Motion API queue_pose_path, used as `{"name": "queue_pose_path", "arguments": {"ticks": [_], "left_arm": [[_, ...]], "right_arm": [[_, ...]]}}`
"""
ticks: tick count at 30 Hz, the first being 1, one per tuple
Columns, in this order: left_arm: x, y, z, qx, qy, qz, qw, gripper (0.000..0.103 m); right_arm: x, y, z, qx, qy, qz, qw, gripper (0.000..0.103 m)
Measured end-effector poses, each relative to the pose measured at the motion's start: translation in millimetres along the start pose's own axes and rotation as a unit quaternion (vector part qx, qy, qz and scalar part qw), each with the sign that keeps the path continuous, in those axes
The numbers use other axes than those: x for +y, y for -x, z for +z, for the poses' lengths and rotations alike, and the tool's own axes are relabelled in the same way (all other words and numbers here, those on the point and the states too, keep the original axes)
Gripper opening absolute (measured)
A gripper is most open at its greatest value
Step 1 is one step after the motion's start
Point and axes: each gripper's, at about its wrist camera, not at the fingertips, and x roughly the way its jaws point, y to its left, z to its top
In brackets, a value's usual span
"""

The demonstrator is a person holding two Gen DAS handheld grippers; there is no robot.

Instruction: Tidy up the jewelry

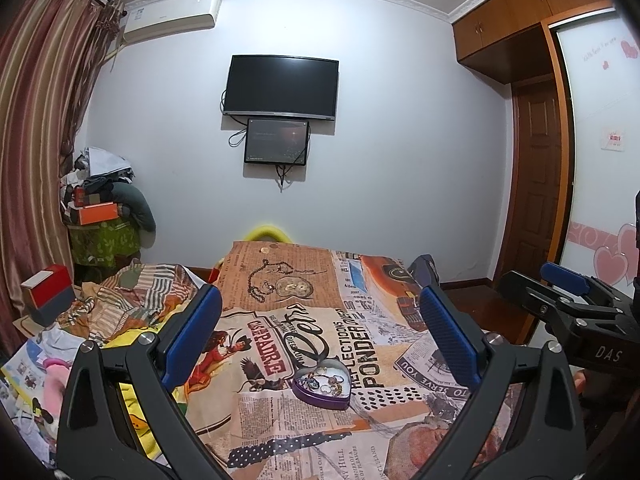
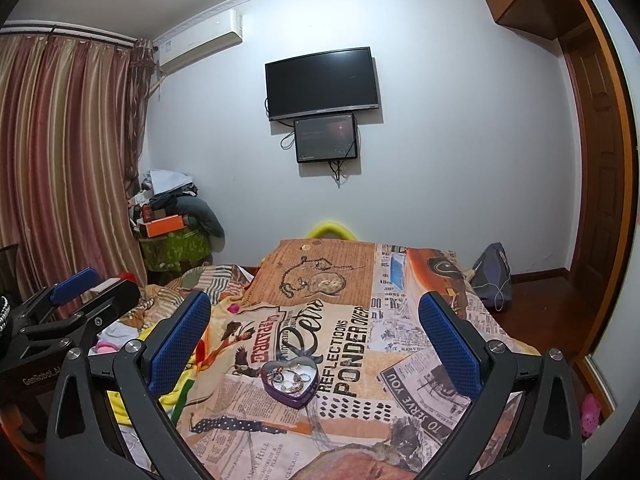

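A purple heart-shaped tin (image 1: 322, 384) holding several rings and small jewelry pieces sits on a newspaper-print cloth (image 1: 280, 292) over the bed. It also shows in the right wrist view (image 2: 291, 381). A dark chain necklace (image 1: 258, 286) lies farther back on the cloth, seen too in the right wrist view (image 2: 296, 278). My left gripper (image 1: 320, 344) is open and empty, held above the tin. My right gripper (image 2: 316, 344) is open and empty, also above the tin. The right gripper shows at the right edge of the left wrist view (image 1: 568, 300).
A TV (image 1: 280, 84) and a small screen (image 1: 277, 141) hang on the far wall. Piled clothes and boxes (image 1: 100, 208) stand at the left by the curtain (image 1: 36, 120). A striped blanket (image 1: 136, 300) lies left of the cloth. A wardrobe and door (image 1: 536, 184) stand right.
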Motion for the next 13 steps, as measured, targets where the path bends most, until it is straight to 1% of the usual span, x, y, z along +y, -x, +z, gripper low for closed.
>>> {"name": "queue_pose_path", "arguments": {"ticks": [13], "left_arm": [[-0.3,-5.4,-2.9,0.007,0.002,0.005,1.0000,0.100]], "right_arm": [[-3.8,-1.2,-0.7,0.003,-0.007,0.000,1.000,0.103]]}}
